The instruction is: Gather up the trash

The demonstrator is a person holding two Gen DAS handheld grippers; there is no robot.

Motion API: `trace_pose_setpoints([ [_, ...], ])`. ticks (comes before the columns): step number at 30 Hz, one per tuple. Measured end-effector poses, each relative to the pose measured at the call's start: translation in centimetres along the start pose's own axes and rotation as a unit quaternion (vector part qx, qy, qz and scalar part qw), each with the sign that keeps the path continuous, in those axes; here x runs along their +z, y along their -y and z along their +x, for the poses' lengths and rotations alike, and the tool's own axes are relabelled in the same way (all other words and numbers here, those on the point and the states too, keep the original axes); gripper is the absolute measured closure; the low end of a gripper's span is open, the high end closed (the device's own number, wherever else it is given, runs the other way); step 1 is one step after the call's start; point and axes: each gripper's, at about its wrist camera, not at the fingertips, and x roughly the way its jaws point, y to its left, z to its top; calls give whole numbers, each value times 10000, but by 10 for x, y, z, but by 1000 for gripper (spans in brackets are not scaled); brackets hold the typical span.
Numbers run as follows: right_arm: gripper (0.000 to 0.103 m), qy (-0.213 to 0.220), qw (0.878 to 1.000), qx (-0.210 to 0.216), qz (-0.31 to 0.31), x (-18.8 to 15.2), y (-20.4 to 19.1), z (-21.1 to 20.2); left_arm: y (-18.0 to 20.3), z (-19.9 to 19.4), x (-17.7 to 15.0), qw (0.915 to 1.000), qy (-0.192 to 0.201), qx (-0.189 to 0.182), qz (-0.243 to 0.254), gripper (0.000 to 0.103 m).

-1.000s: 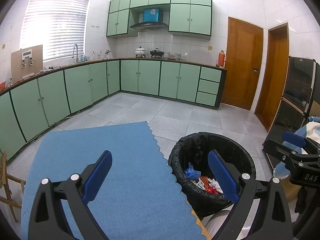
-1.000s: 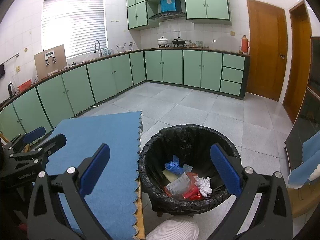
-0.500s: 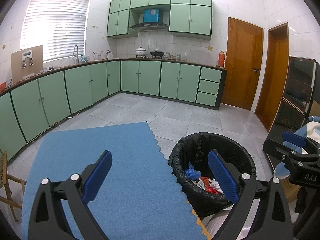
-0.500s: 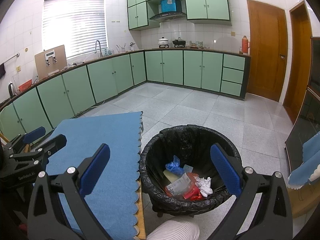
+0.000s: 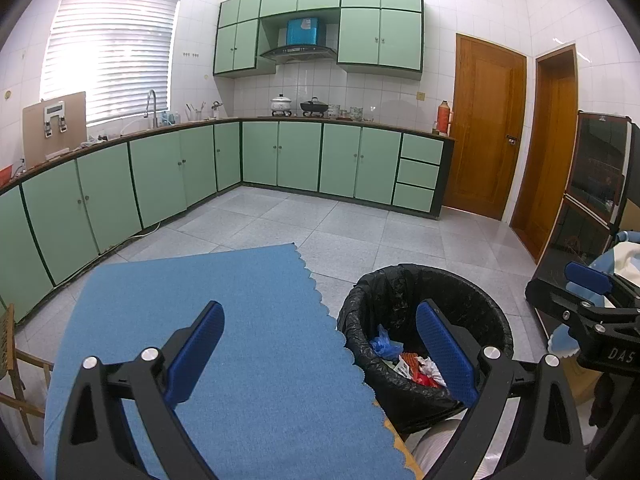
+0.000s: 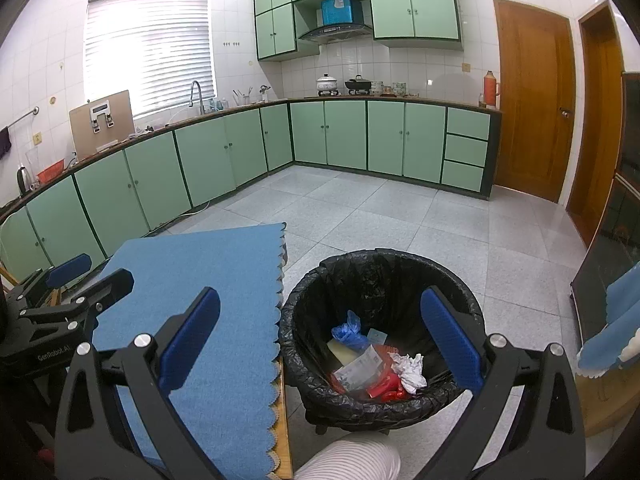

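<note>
A round bin with a black liner (image 6: 348, 276) stands on the floor just right of the table; it also shows in the left wrist view (image 5: 400, 280). Inside lie trash pieces: a blue bag (image 6: 350, 330), crumpled white paper (image 6: 408, 368), red wrappers (image 6: 386, 390) and a printed packet (image 6: 358, 368). My left gripper (image 5: 320, 344) is open and empty above the blue cloth (image 5: 240, 320) at the table's right edge. My right gripper (image 6: 320, 340) is open and empty, held above the bin's near-left rim. Each gripper shows in the other's view: the right one (image 5: 592, 300), the left one (image 6: 68, 280).
The blue scalloped cloth (image 6: 192, 280) covers the table with nothing on it. Green cabinets (image 5: 280, 156) line the left and back walls. Wooden doors (image 5: 488, 128) stand at the right. A dark glass cabinet (image 5: 592, 184) and a blue-white cloth (image 6: 616, 320) are at the far right. A striped knee (image 6: 352, 460) is below.
</note>
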Motion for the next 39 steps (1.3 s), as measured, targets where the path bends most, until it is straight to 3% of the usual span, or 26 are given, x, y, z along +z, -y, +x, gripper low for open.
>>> trace_pose_setpoints([
  [39,5,14,10000,27,-19,-2,-5,2,1,-1,0,10000,-9,5,-1,8],
])
